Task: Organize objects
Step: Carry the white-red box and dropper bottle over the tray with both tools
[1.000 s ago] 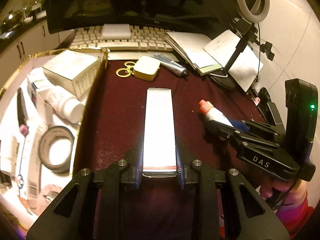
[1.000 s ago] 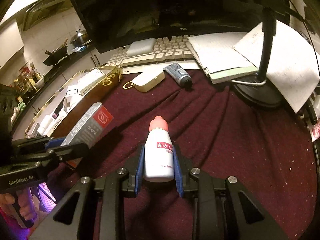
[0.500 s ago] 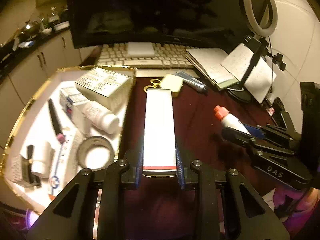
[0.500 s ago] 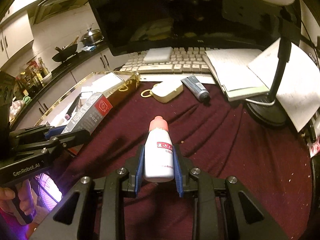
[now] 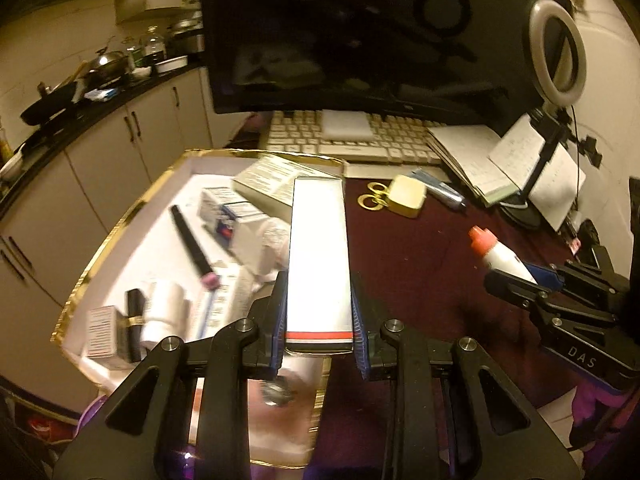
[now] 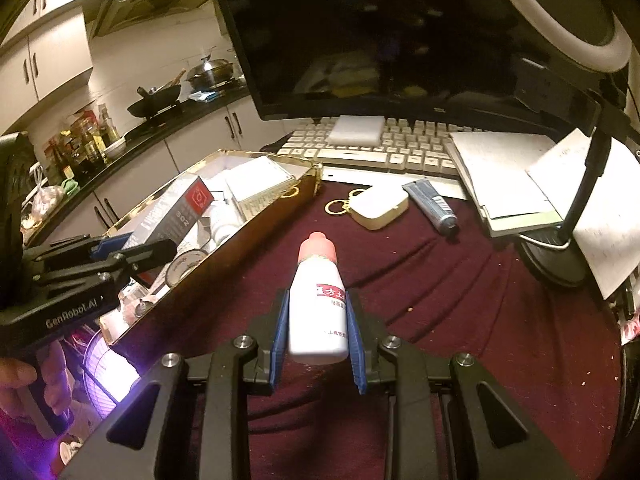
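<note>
Gold-rimmed tray point(image 5: 120, 224): sits at the left of the bench point(image 5: 420, 264), which wears a maroon cloth; it holds boxes, bottles and a tape roll.
Long box point(image 5: 319, 256): gripped at its near end by the left claw point(image 5: 319, 334), held above the tray's right edge.
White bottle point(image 6: 317, 300): red cap, clamped in the right claw point(image 6: 317, 340), above the cloth, right of the tray.

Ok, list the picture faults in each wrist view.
Left wrist view: dim amber light, glare whitening the long box, motion blur over the gold-rimmed tray. Right wrist view: sharper, fisheye bending the monitor, purple glow at lower left.
</note>
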`<state>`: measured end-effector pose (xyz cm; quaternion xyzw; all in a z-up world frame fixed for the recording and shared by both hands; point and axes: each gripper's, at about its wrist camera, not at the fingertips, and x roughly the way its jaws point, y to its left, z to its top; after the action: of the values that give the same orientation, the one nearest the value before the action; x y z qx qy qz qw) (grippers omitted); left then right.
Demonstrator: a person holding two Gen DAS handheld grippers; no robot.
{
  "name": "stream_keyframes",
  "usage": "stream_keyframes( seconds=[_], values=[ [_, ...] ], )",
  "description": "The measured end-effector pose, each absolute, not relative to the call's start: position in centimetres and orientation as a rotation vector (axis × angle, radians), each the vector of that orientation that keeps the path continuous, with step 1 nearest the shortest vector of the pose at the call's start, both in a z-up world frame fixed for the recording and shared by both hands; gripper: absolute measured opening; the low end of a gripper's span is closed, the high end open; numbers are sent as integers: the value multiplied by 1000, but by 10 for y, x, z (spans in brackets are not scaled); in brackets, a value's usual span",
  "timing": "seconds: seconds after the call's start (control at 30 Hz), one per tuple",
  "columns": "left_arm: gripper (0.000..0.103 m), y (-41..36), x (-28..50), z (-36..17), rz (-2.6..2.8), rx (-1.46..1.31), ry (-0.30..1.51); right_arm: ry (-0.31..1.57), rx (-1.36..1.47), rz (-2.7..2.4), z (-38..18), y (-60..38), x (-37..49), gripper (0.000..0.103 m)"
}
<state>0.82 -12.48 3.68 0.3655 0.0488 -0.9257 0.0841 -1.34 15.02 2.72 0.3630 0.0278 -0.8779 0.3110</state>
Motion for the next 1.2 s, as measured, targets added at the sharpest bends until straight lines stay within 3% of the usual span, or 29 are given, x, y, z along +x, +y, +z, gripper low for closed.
stream_keyframes(
  seconds=[0.53,1.2],
  values=[
    [27,-247,54,44,-2518,943,342,83,957,-2277,25,133,-11,26],
    [27,-295,-30,3,-2511,1351,373,157,955,-2217,32,94,-11,26]
  ],
)
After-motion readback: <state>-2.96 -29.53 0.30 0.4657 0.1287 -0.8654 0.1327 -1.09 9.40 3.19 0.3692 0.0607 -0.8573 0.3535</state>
